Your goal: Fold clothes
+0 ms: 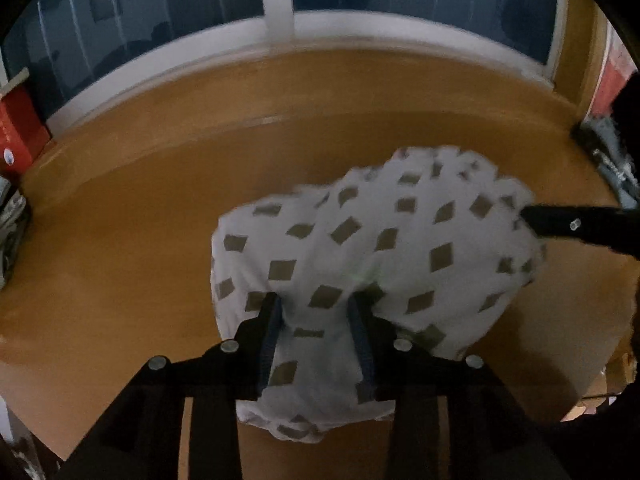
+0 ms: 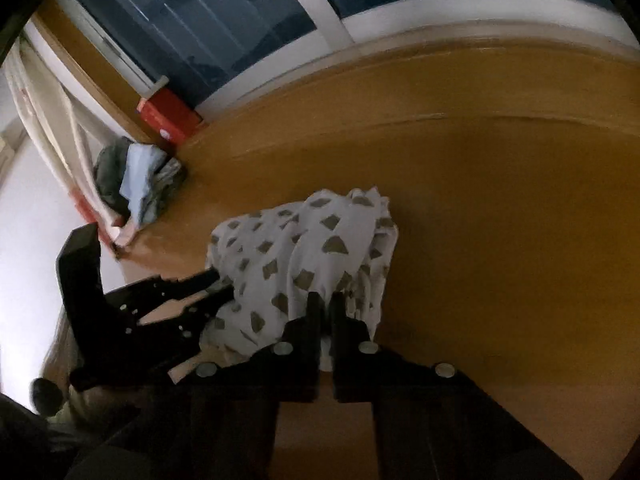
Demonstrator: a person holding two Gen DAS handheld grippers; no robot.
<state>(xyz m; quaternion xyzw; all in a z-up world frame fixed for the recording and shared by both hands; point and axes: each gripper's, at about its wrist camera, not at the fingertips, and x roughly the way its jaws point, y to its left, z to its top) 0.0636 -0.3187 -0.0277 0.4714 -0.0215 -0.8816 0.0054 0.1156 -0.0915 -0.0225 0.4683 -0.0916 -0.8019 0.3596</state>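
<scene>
Both views are blurred, so the diamond marks on the white garment [image 1: 372,248] have soft edges, and I cannot tell which kind of clothing it is. It hangs bunched over the orange table [image 1: 140,220], held by both tools. The left gripper [image 1: 316,316] has cloth pinched between its fingers; the right gripper [image 2: 325,312] is closed tight on another fold. The red box [image 2: 170,118] by the window [image 2: 192,20] has a small white mark, not readable. Only the right wrist view shows the pile of folded clothes [image 2: 138,178] and the curtain [image 2: 52,120].
</scene>
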